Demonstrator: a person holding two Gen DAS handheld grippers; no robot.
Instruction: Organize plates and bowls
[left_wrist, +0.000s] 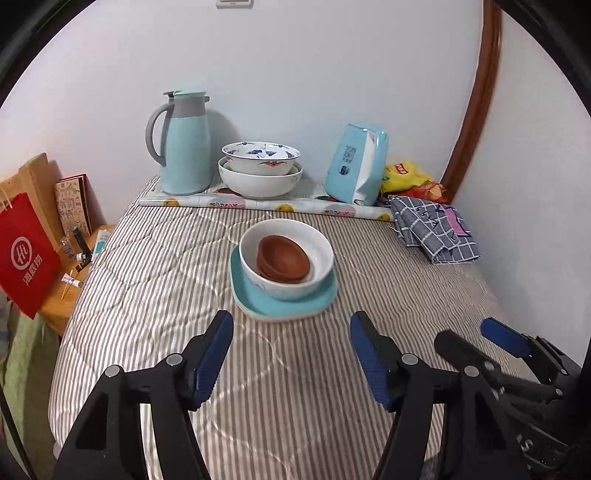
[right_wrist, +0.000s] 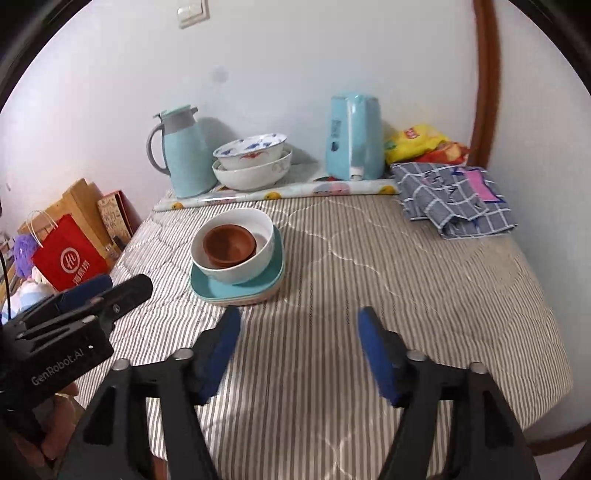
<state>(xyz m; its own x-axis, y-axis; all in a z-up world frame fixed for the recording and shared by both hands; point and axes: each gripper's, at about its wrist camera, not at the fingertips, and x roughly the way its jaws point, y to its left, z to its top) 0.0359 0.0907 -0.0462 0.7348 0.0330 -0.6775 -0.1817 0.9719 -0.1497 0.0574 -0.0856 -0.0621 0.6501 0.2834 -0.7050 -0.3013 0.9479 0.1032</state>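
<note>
A white bowl (left_wrist: 317, 273) (right_wrist: 258, 258) holding brown bowls (left_wrist: 284, 260) (right_wrist: 229, 245) sits on stacked teal plates (left_wrist: 258, 302) (right_wrist: 218, 288) mid-table. A painted bowl (left_wrist: 260, 157) (right_wrist: 251, 149) nests in a larger white bowl (left_wrist: 258, 184) (right_wrist: 251, 173) at the back. My left gripper (left_wrist: 291, 325) is open and empty, just short of the plates; it also shows in the right wrist view (right_wrist: 122, 284). My right gripper (right_wrist: 299, 317) is open and empty, right of the stack; it also shows in the left wrist view (left_wrist: 476, 332).
At the back stand a teal thermos jug (left_wrist: 184, 147) (right_wrist: 184, 155), a teal tissue box (left_wrist: 356, 164) (right_wrist: 352, 136) and snack bags (left_wrist: 406, 177) (right_wrist: 421, 142). A checked cloth (left_wrist: 436, 229) (right_wrist: 458, 195) lies at the right. A red bag (left_wrist: 22, 258) (right_wrist: 70, 258) stands left of the striped table (left_wrist: 147, 295).
</note>
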